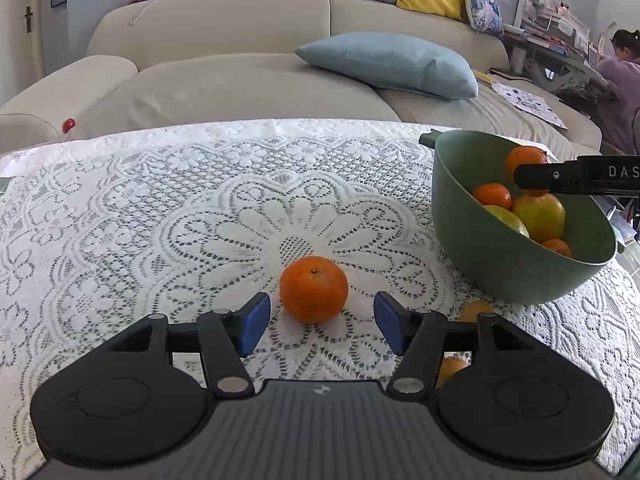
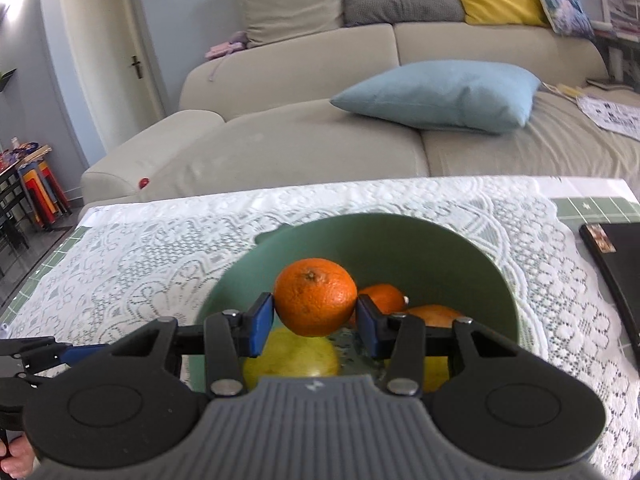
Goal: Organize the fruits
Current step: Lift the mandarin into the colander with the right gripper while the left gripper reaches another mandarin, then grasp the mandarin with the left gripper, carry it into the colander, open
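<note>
A green bowl stands at the right of the lace-covered table and holds oranges and yellow-green apples. A loose orange lies on the lace just ahead of my left gripper, which is open, its blue pads either side and short of it. Another orange lies by the bowl's base, partly hidden by the gripper. My right gripper is shut on an orange and holds it over the green bowl, above an apple and other oranges.
A white lace cloth covers the table. A beige sofa with a blue cushion stands behind the table. A black flat object lies at the table's right edge. A person sits at far right.
</note>
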{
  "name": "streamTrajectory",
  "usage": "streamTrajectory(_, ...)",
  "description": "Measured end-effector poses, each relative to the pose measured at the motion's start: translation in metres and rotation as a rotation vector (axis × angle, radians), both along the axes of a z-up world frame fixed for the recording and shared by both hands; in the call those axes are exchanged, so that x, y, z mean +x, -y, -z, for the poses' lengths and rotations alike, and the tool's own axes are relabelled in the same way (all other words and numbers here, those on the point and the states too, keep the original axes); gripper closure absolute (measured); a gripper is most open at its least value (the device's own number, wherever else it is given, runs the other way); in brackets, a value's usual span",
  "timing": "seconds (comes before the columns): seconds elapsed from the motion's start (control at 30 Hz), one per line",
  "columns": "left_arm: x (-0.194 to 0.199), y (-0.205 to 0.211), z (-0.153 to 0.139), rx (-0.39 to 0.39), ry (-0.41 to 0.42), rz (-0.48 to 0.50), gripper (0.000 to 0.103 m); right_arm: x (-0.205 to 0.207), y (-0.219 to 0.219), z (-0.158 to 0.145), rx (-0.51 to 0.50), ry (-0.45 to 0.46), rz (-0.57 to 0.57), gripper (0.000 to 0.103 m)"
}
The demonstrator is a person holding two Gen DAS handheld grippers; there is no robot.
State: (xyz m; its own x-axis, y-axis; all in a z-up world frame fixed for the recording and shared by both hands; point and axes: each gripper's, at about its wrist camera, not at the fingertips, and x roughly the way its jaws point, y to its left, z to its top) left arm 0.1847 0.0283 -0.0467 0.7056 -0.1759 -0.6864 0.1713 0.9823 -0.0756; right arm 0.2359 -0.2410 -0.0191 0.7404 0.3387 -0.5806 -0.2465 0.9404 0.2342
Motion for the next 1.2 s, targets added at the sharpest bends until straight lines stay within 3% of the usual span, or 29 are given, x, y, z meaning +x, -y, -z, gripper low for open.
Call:
streamTrajectory(0.5, 0.025, 0.001, 0.016, 0.014, -0.045, -0.059, 0.033, 0.023, -0.003, 0.018, 0.007, -0.08, -0.012, 0.06)
streamTrajectory(0.73, 0.032, 0.0, 0.017, 0.006, -0.064, -0.065, 0.053, 0.023, -0.002, 0.019, 0.021, -0.081, -0.015, 0.06)
streamTrajectory(1.03, 0.033, 0.0, 0.015, 0.002, -0.07, -0.084, 0.054, 0.02, -0.002, 0.017, 0.021, -0.066, -0.01, 0.06)
streamTrajectory(1.2, 0.023, -0.002, 0.003, -0.03, -0.03, -0.1, 0.054, 0.007, -0.001, 0.006, 0.019, -0.017, -0.017, 0.059)
